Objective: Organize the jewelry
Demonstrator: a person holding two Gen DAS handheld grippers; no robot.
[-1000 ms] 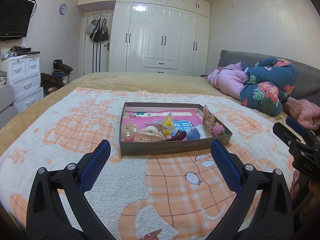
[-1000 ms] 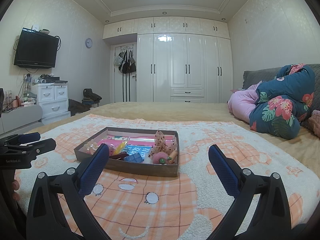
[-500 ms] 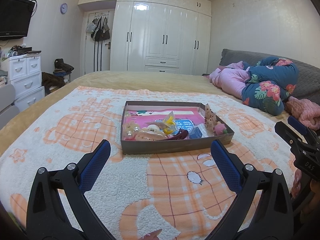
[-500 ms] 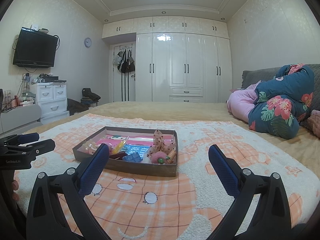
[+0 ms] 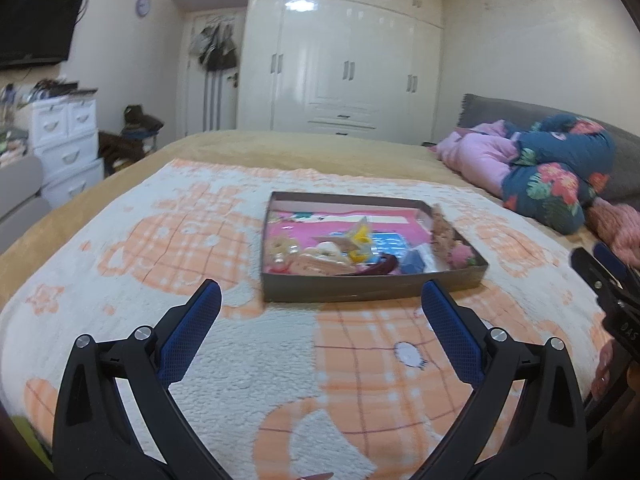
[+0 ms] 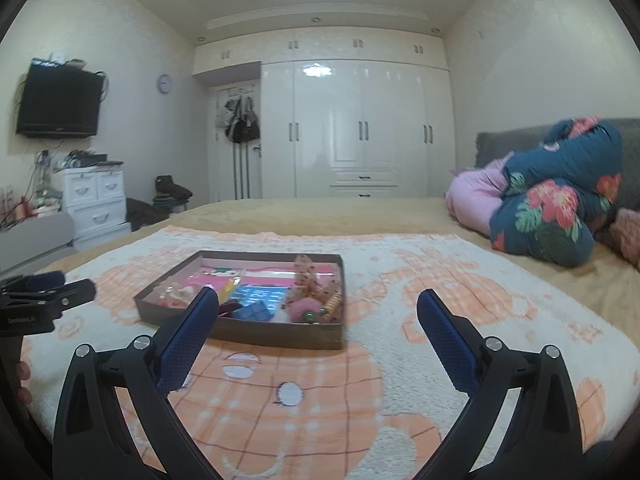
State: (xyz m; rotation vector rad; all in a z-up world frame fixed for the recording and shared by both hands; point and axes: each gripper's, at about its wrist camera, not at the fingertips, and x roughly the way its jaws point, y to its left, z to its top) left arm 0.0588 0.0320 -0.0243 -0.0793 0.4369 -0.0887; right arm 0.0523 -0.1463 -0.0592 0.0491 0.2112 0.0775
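On the left side of the room stands a white chest of drawers (image 6: 94, 200), with a black flat TV (image 6: 60, 104) on the wall above it. The left tongs (image 5: 320, 304) hang over the fluffy white and orange blanket (image 5: 160, 248) on the bed, spread wide with nothing between the blue pads (image 5: 192, 332). Just ahead of them, in the middle of the blanket, sits the flat dark cardboard tray (image 5: 372, 288). It holds the jewelry: a yellow clip (image 5: 360, 240), a pink fuzzy ball (image 6: 302, 307) and other small bits, all piled at the near end on a pink floor. The right tongs (image 6: 318, 310) are spread wide too and hold nothing. From their camera the tray lies ahead and a bit to the left. On the far right of the bed lies a dark blue quilt with red flowers (image 6: 556, 196), beside a pink one (image 5: 480, 156).
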